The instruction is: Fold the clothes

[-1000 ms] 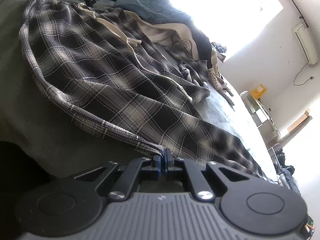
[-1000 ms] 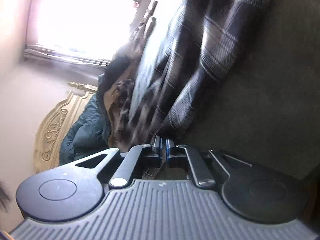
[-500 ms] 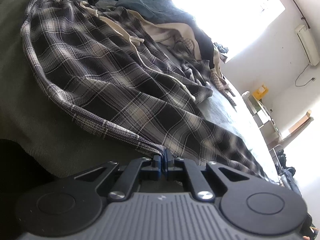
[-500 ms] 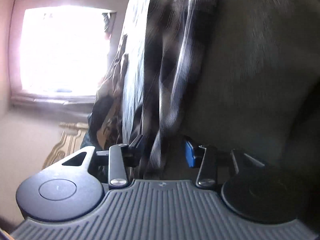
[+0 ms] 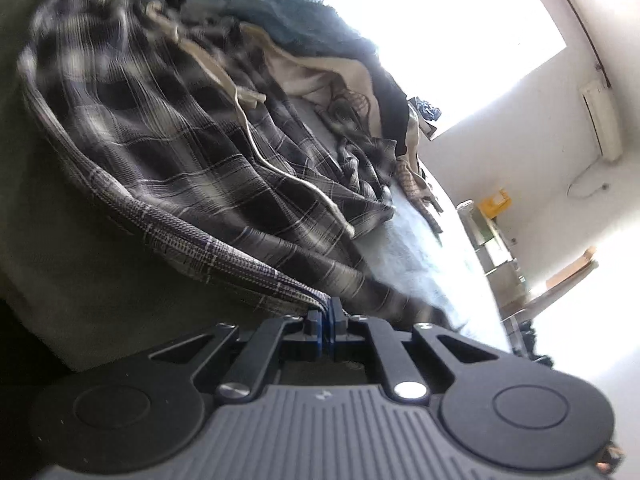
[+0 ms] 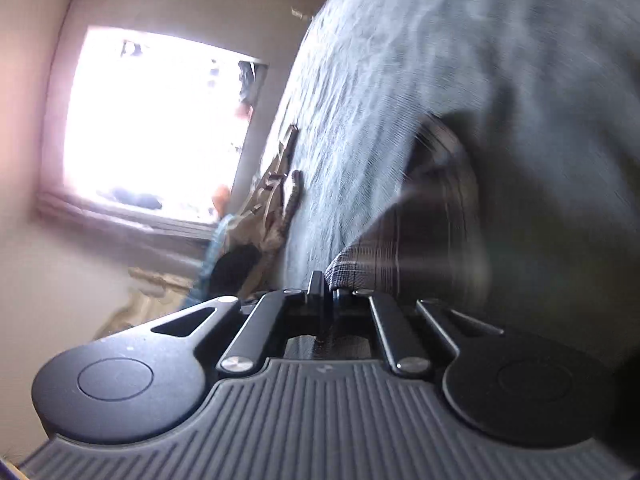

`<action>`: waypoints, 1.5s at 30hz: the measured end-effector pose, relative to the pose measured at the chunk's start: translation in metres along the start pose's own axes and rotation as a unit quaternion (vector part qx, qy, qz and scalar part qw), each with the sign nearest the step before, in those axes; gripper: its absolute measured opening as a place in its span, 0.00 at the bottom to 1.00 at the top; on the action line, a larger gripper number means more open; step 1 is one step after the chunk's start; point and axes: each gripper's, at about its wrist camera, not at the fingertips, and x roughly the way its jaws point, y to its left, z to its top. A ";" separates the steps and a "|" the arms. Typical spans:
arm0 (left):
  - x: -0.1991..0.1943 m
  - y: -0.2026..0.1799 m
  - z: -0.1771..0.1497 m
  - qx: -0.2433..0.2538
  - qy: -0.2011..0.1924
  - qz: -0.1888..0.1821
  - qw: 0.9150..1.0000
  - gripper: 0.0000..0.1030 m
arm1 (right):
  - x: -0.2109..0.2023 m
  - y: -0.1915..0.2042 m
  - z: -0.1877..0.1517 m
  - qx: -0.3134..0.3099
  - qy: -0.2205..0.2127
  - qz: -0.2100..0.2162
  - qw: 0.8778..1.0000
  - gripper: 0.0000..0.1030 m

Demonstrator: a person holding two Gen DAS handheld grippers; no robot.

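Observation:
Black-and-white plaid trousers (image 5: pixel 200 152) with a beige drawstring (image 5: pixel 248 120) lie spread over the grey-green bed cover (image 5: pixel 80 260). My left gripper (image 5: pixel 328 312) is shut on their hem, and the edge runs from the fingertips up to the left. In the right wrist view a blurred fold of the same plaid trousers (image 6: pixel 420 248) hangs from my right gripper (image 6: pixel 328 292), which is shut with the fabric's edge pinched between its fingers. Behind it lies the bed cover (image 6: pixel 440 60).
A pile of beige, teal and black clothes (image 5: pixel 320 48) lies beyond the trousers near the bright window. A shelf with a yellow box (image 5: pixel 496 200) stands by the far wall. More clothes (image 6: pixel 272 208) sit at the bed's edge under the window.
The right gripper opened around the plaid fabric, shut on it again and rose, swinging toward the window. The left gripper lifted a little with the hem, and the trousers bunched toward it.

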 end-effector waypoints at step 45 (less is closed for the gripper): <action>-0.009 0.009 -0.058 0.080 0.082 0.063 0.991 0.13 | -0.062 -0.153 0.026 0.017 -0.027 -0.072 0.997 0.09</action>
